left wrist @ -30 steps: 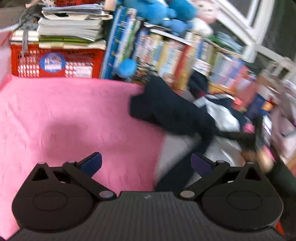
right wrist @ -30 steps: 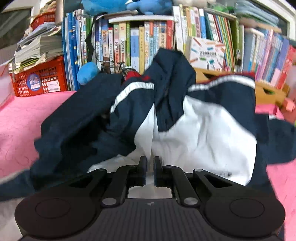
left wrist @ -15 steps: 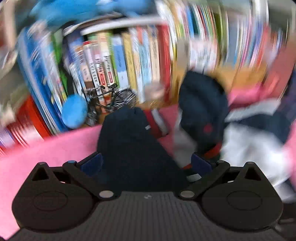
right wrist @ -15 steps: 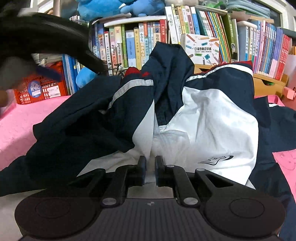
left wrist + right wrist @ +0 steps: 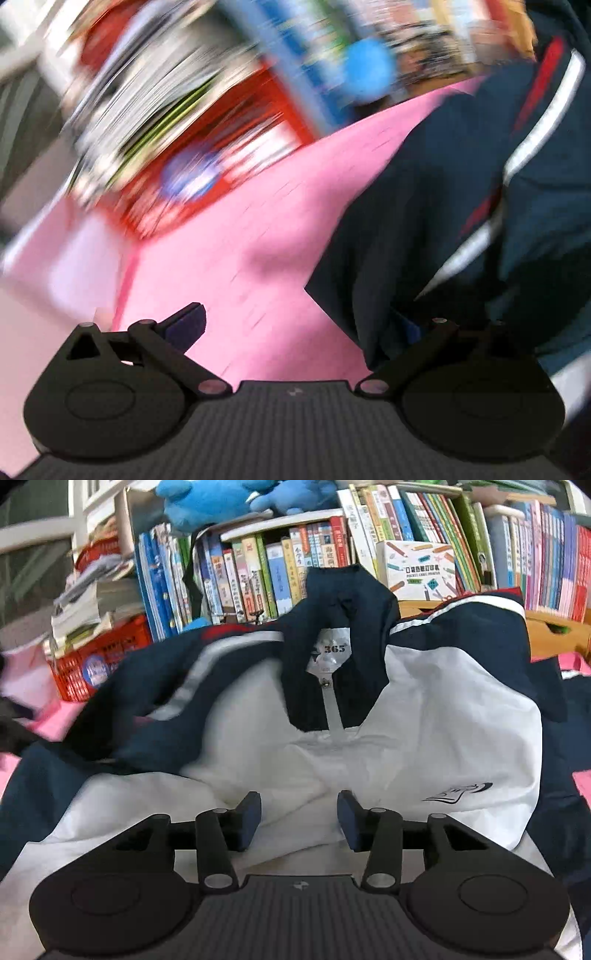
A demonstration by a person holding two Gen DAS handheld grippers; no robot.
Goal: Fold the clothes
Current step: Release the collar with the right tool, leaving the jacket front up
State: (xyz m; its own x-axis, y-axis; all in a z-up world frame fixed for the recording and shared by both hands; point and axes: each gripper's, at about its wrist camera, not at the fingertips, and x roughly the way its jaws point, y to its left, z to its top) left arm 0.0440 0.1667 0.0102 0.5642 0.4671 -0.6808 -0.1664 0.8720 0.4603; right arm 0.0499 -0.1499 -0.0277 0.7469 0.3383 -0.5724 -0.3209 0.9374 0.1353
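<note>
Jacket [image 5: 424, 716] lying spread on pink-covered desk [image 5: 258, 229].
Right tongs [image 5: 299, 812] are opening over its white front, gripping nothing; left tongs [image 5: 299, 325] are standing wide, empty, at its navy sleeve.

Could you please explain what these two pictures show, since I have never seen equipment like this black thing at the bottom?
No robot: a person holds a two-finger gripper in each hand, and each carries a wide-angle camera looking along its fingers. In the right-hand view, the right gripper is opening, its jaws apart over the white front of a navy and white jacket, pressing nothing. The jacket lies on a pink cover before a bookshelf. The left-hand view is blurred; the left gripper is open and empty, beside the jacket's navy sleeve. A red crate stands to the left.
</note>
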